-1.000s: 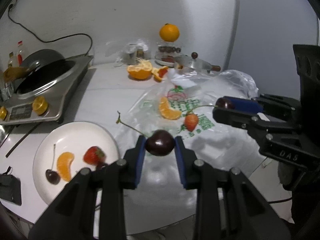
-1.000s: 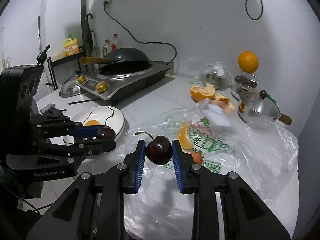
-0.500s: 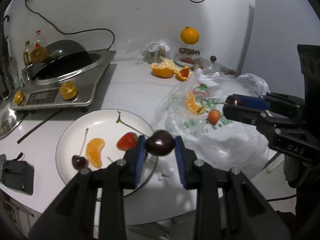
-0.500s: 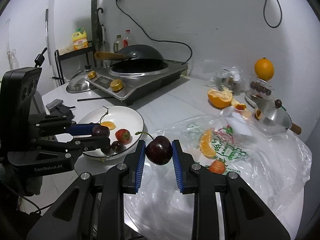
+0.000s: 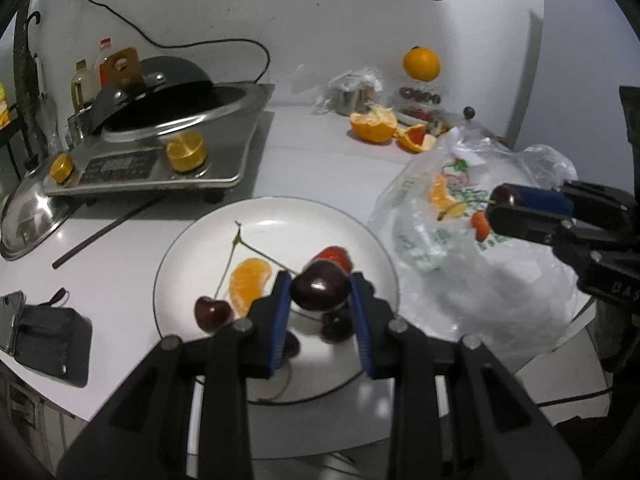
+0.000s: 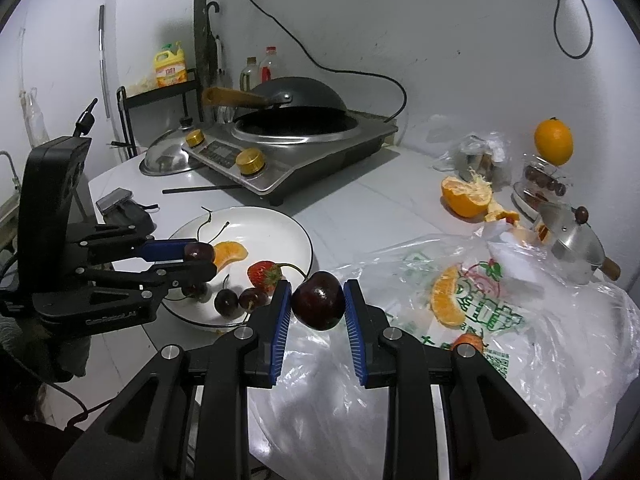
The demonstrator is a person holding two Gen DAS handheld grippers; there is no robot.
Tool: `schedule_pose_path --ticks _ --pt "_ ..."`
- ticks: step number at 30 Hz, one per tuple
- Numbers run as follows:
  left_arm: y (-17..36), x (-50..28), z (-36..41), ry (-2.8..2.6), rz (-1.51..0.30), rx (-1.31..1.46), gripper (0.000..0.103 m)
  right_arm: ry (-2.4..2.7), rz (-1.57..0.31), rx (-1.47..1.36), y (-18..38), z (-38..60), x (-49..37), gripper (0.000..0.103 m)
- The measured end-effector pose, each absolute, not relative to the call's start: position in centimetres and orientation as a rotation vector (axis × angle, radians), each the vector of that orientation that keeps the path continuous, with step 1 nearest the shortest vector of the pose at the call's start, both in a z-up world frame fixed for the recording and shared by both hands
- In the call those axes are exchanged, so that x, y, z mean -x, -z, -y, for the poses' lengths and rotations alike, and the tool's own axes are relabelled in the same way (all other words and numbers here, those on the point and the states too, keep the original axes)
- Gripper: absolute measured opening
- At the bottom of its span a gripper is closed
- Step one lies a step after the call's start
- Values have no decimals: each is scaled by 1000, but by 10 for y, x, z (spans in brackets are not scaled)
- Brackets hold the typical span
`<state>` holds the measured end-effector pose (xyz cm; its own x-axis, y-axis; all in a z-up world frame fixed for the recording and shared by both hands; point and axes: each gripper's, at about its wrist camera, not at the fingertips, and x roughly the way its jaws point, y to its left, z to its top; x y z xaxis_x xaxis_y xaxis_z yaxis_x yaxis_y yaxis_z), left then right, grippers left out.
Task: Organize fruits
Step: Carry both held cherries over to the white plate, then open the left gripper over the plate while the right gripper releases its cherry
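My left gripper (image 5: pixel 319 298) is shut on a dark cherry (image 5: pixel 319 291) and holds it just above the white plate (image 5: pixel 180 256). The plate holds an orange segment (image 5: pixel 248 282), a strawberry (image 5: pixel 334 258) and a few cherries (image 5: pixel 212 314). My right gripper (image 6: pixel 318 308) is shut on another dark cherry (image 6: pixel 319 306) above the plastic bag (image 6: pixel 520 344), right of the plate (image 6: pixel 276 232). An orange segment (image 6: pixel 446 298) and a strawberry (image 6: pixel 468 340) lie on the bag. The left gripper also shows in the right wrist view (image 6: pixel 198 258).
An induction cooker with a wok (image 5: pixel 160 136) stands at the back left, a pot lid (image 5: pixel 28 216) beside it. A black pouch (image 5: pixel 48 336) lies at the table's left edge. Peeled orange halves (image 5: pixel 376 126), a whole orange (image 5: pixel 421 63) and a small pot (image 6: pixel 572 244) stand at the back right.
Both grippers have moved left with their cherries. My left gripper went from above the bag to above the plate. My right gripper has come closer to the plate.
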<state>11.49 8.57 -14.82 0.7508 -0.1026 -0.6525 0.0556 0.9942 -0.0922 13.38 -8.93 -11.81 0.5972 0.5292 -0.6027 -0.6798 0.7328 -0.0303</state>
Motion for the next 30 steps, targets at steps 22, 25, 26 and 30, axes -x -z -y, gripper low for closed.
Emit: schedule_pose_path --ticks 22,25,26,30 --pt "177 -138 -100 73 -781 88 32 -735 -639 291 129 62 -149 28" --pt "174 -135 -103 68 -769 92 32 -739 -637 293 129 59 -148 28" --pt "172 -133 -104 67 -765 94 32 -740 -636 294 128 58 -148 28" --pt "166 -124 -110 63 -750 100 38 -750 -632 300 127 52 -143 28"
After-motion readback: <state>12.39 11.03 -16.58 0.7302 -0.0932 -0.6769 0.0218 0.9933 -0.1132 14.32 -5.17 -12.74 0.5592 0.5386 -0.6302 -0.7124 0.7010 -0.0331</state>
